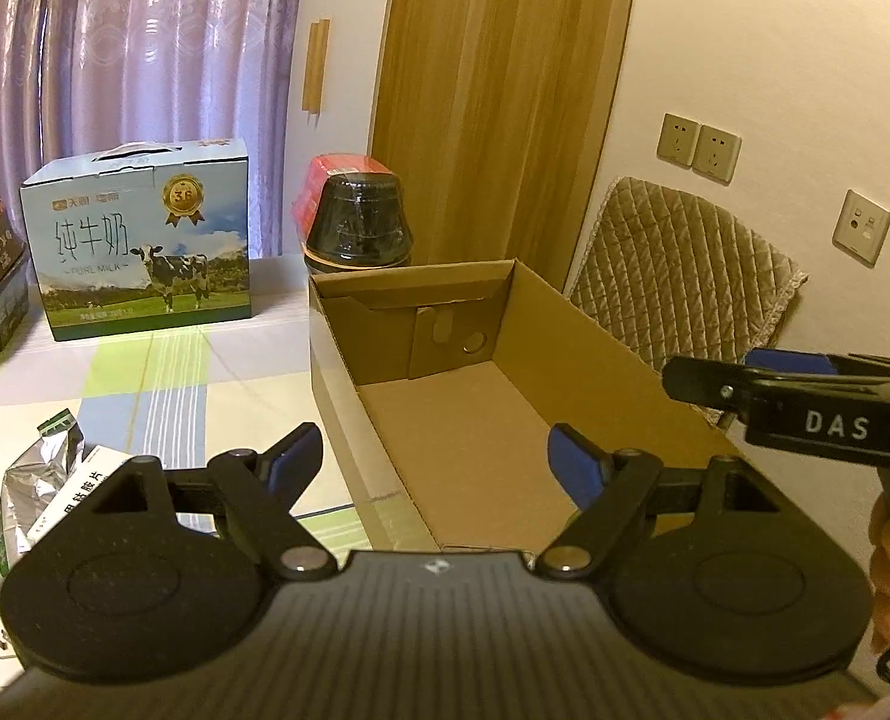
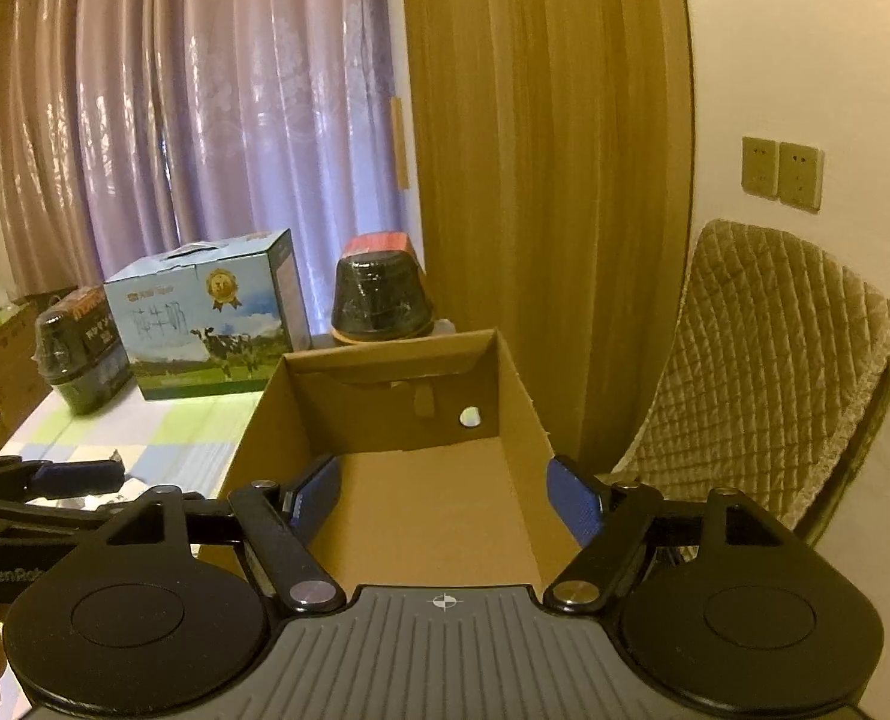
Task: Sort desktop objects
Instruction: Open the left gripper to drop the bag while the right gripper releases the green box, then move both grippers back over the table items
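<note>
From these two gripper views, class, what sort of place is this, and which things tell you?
Probably a room in a home: drawn curtains, a table under a checked cloth holding a milk carton box, and a padded chair.

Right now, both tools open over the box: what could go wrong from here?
1. The open brown cardboard box looks light; a tool bumping its wall could shift it.
2. The crinkled silver foil pouch lies close under the left tool; its slick, soft surface may slip in a grasp.
3. The right tool is close beside the left; they could collide.
</note>
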A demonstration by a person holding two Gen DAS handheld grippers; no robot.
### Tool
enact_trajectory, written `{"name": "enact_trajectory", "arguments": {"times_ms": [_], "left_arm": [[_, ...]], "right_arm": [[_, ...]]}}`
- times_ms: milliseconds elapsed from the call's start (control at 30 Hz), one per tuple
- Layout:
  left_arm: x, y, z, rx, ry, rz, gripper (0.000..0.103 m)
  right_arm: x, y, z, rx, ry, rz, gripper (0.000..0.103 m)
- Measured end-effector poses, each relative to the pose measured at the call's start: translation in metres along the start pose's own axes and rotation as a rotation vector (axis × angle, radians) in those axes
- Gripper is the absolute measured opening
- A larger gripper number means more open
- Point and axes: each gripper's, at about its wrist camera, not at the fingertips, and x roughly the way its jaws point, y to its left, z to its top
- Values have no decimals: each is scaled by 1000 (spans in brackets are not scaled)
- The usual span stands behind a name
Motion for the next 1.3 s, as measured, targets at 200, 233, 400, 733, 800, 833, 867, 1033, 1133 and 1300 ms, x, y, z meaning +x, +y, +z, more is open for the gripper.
{"name": "enact_trajectory", "arguments": {"times_ms": [200, 233, 400, 733, 800, 833, 867, 1033, 1133, 1300], "left_arm": [[-6, 3, -2, 4, 6, 14, 79], [-7, 4, -2, 4, 5, 17, 79], [-14, 5, -4, 16, 5, 31, 79], [-34, 16, -8, 19, 9, 55, 80], [-40, 22, -7, 11, 1, 60, 82], [-45, 25, -5, 10, -7, 65, 84], [-50, 29, -3, 11, -22, 74, 85], [-74, 56, 4, 34, -55, 126, 94], [-90, 82, 5, 50, -59, 173, 100], [-123, 130, 2, 47, -58, 242, 102]], "right_arm": [[-14, 3, -1, 16, 2, 6, 75], [-16, 4, -1, 18, 0, 5, 75], [-28, 9, -4, 15, -1, 8, 81], [-50, 19, -10, 23, 5, 20, 88], [-55, 23, -11, 22, 5, 22, 90], [-56, 24, -12, 21, 6, 24, 91], [-59, 26, -13, 20, 8, 28, 93], [-70, 38, -15, 23, -2, 57, 97], [-75, 48, -13, 30, -10, 87, 100], [-84, 80, -11, 5, -50, 150, 101]]}}
